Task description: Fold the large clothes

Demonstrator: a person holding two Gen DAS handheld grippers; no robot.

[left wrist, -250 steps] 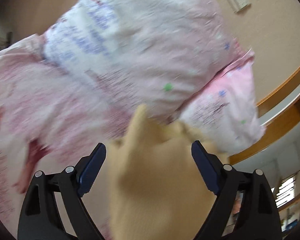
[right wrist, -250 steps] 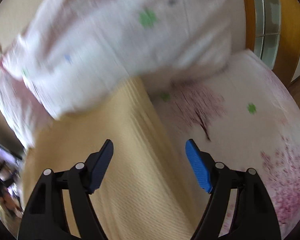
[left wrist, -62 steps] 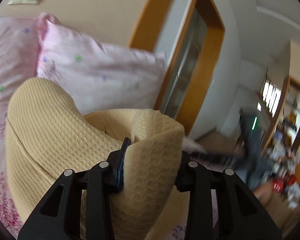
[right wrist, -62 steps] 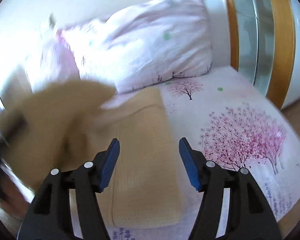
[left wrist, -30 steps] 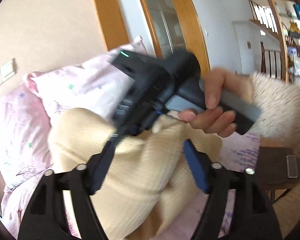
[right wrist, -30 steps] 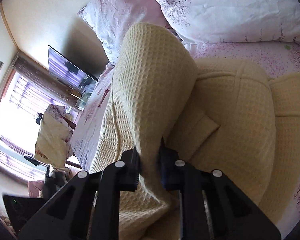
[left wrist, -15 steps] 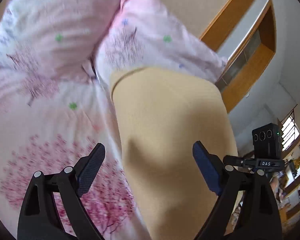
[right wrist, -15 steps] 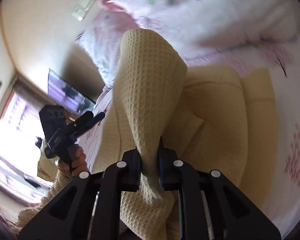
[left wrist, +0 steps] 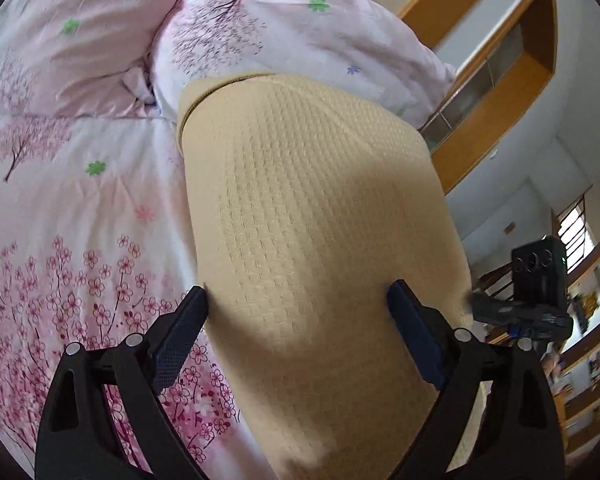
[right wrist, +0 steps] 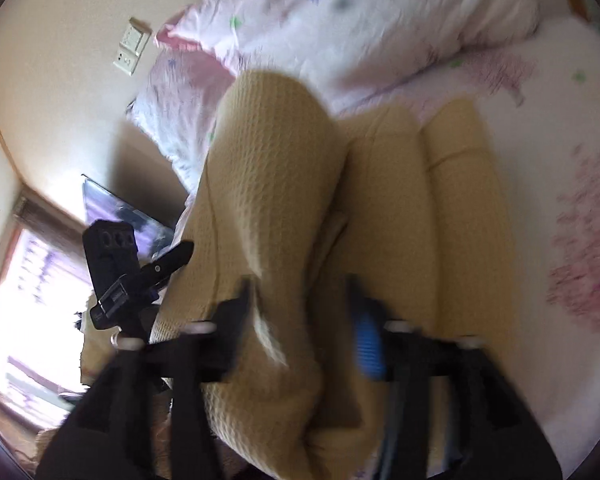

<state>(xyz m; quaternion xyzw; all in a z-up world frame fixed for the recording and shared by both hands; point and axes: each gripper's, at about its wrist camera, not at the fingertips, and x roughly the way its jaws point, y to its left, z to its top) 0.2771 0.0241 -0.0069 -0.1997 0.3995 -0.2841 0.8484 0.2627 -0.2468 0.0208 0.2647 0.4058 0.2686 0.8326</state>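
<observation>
On the flowered bedsheet (left wrist: 80,208), the yellow waffle garment (left wrist: 308,216) lies between both spread-apart grippers, left gripper (left wrist: 298,304) and right gripper (right wrist: 300,312).

Motion blur smeared my right claw (right wrist: 300,320) and the pillows (right wrist: 380,20). The yellow garment (left wrist: 320,260) ran off the bottom edge, hiding the bed (left wrist: 80,240) beneath it.
</observation>
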